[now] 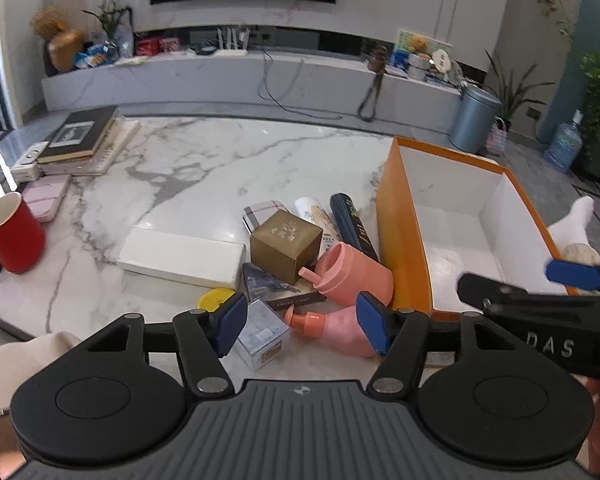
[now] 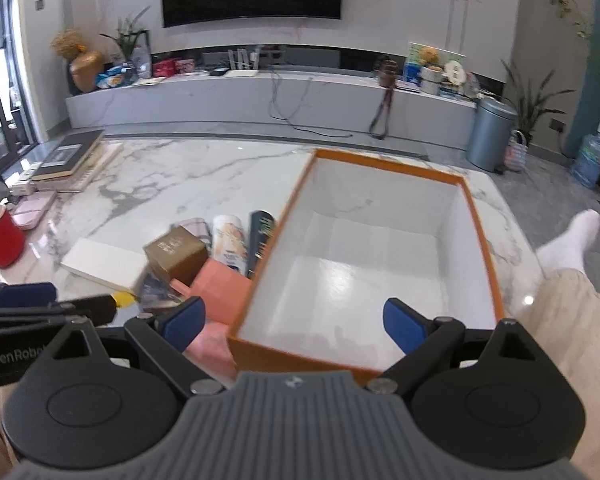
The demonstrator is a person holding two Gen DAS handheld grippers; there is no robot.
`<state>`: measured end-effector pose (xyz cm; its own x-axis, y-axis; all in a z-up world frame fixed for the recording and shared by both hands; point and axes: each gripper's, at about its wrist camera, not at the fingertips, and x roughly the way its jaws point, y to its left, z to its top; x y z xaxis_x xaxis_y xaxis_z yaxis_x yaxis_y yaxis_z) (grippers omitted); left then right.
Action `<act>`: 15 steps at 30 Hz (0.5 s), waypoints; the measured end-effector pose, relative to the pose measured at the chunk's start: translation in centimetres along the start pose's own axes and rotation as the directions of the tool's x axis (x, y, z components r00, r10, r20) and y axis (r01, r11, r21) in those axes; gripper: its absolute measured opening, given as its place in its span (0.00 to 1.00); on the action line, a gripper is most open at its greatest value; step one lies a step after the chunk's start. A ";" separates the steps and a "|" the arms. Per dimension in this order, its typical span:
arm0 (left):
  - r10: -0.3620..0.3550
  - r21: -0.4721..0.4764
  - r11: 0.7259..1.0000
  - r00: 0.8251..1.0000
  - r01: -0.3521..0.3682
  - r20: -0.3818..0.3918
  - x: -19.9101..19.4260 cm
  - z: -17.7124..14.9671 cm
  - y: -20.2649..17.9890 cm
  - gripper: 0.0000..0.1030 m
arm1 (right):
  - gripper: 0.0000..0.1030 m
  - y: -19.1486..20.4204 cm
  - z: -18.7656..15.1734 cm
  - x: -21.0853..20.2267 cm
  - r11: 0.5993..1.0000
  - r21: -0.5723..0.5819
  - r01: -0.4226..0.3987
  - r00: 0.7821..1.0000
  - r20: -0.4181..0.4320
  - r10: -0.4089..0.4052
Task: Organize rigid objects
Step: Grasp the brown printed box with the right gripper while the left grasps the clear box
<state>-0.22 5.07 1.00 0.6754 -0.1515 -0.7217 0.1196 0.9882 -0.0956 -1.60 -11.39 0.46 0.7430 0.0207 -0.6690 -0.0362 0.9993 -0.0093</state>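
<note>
Two grippers, both spread wide, nothing held. Left gripper (image 1: pixel 302 322) hovers just over the near end of the pile: pink bottle (image 1: pixel 340 330) lies on its side right between its pads, long axis running left-right across the jaw gap, cap to the left. Right gripper (image 2: pixel 296 326) sits over the near rim of the empty orange box (image 2: pixel 482 232), so left is nearer the pile. Box stands just right of the pile. Likely next: left pinches the bottle across its body.
</note>
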 end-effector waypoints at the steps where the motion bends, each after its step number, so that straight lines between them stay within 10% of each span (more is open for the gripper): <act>1: -0.009 0.005 1.000 1.000 0.009 -0.012 0.1 0.1 0.3 0.71 | 0.87 0.2 0.2 0.2 1.000 -0.009 -0.017 1.000 0.000 0.017; 15: -0.110 0.171 0.975 0.975 0.144 -0.191 4.9 2.8 4.1 0.66 | 0.60 4.6 4.5 7.2 0.951 -0.170 -0.258 0.956 -0.188 0.226</act>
<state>5.60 8.33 -1.02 0.5069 -0.2528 -0.8241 0.3381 0.9377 -0.0797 6.57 -6.53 -1.08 0.5766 0.2401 -0.7809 -0.3398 0.9397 0.0380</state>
